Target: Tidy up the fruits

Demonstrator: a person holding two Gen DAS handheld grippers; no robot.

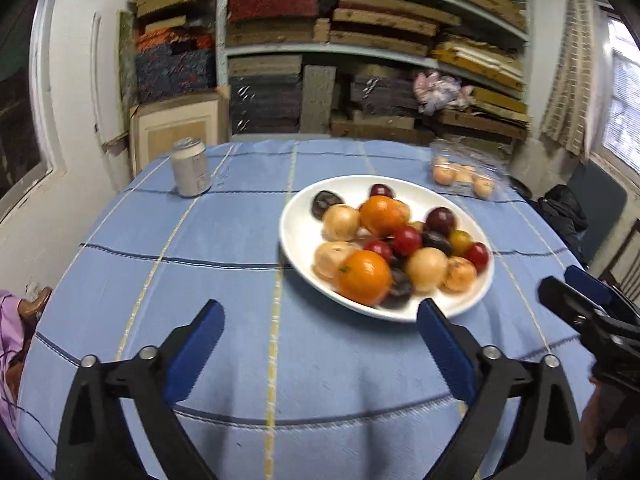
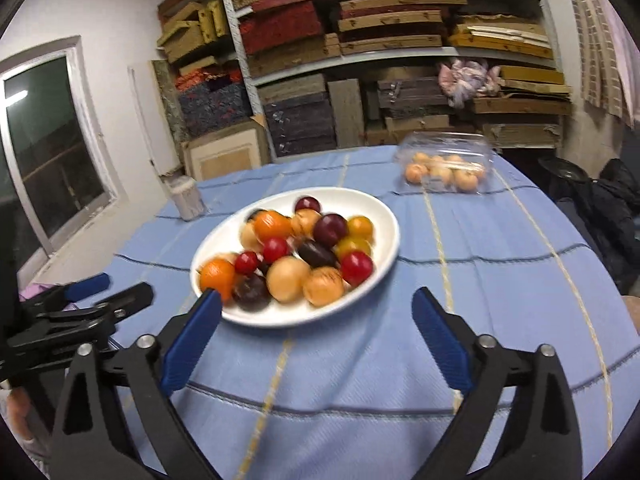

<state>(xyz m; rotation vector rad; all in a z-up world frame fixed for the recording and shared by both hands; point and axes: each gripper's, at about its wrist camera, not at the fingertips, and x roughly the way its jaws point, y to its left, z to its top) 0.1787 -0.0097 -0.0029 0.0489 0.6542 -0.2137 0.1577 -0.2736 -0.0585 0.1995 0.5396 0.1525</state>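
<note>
A white oval plate (image 1: 298,236) (image 2: 224,240) on the blue tablecloth holds a pile of mixed fruit: oranges (image 1: 365,278) (image 2: 218,274), pale yellow round fruits (image 1: 426,269) (image 2: 287,279), red and dark plums (image 1: 407,239) (image 2: 356,267). A clear plastic box (image 1: 464,176) (image 2: 446,168) with several pale orange fruits sits behind the plate to the right. My left gripper (image 1: 320,314) is open and empty, in front of the plate. My right gripper (image 2: 316,304) is open and empty, at the plate's near rim; it also shows in the left wrist view (image 1: 568,292).
A silver can (image 1: 191,168) (image 2: 186,198) stands at the table's far left. Shelves stacked with boxes (image 1: 360,60) fill the wall behind. A dark jacket on a chair (image 2: 608,208) is at the right. The tablecloth (image 1: 224,280) falls over the near edge.
</note>
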